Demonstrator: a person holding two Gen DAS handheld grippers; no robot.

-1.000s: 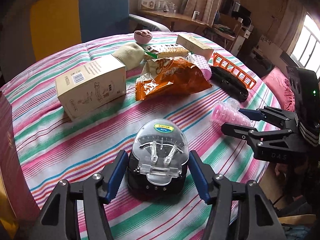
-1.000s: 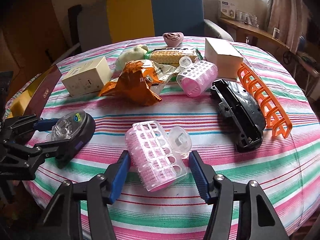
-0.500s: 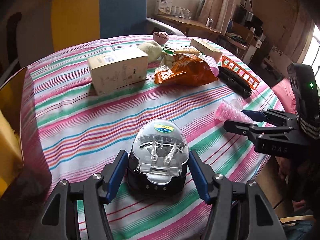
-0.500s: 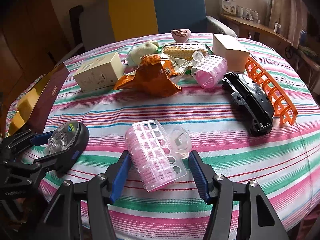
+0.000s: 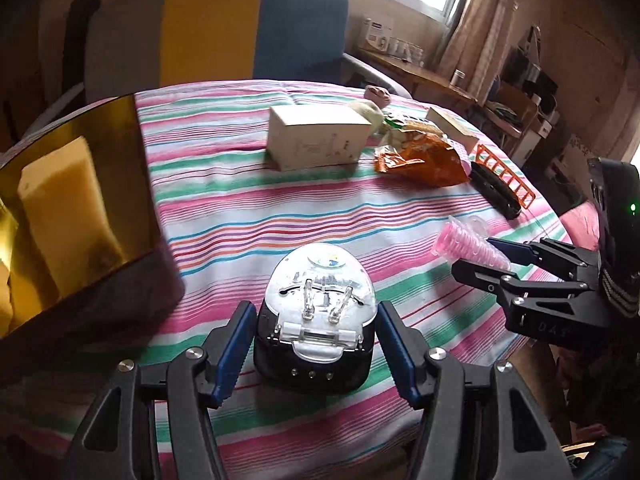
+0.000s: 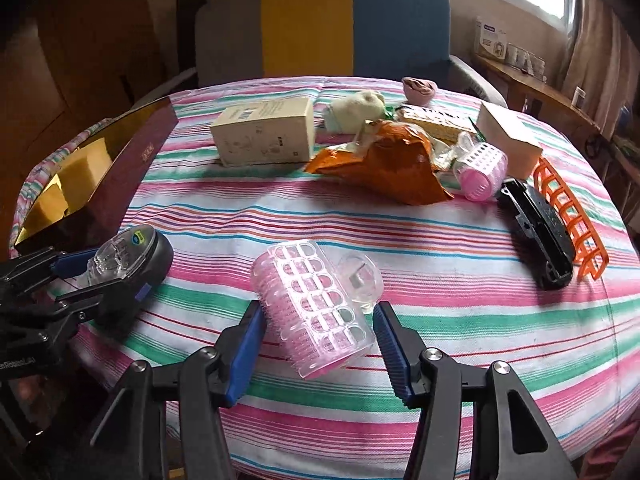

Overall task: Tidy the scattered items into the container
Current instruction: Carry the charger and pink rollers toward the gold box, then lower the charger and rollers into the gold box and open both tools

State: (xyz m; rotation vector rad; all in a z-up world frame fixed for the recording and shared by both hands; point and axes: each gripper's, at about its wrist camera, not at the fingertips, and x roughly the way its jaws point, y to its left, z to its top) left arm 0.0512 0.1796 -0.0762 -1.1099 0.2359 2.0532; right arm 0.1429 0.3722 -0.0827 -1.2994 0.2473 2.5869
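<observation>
Left gripper (image 5: 314,346) clamped on black charger (image 5: 316,320), near left table edge, beside gold-lined box (image 5: 72,204). Right gripper (image 6: 318,338) closed around pink hair roller (image 6: 312,308), near edge of striped tablecloth (image 6: 460,248). Remaining clutter far side.

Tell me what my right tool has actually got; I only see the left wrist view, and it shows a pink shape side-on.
Observer: The right tool is shut on a pink hair roller, gripped across its latticed shell.
Operator: Any more rollers left out there?
Observer: Yes, a second pink roller lies between the orange snack bag and the black plastic part.
Operator: Where is my charger relative to the box?
Observer: The charger in the left tool is beside the long outer wall of the maroon box, near its close end and not over the opening.
</observation>
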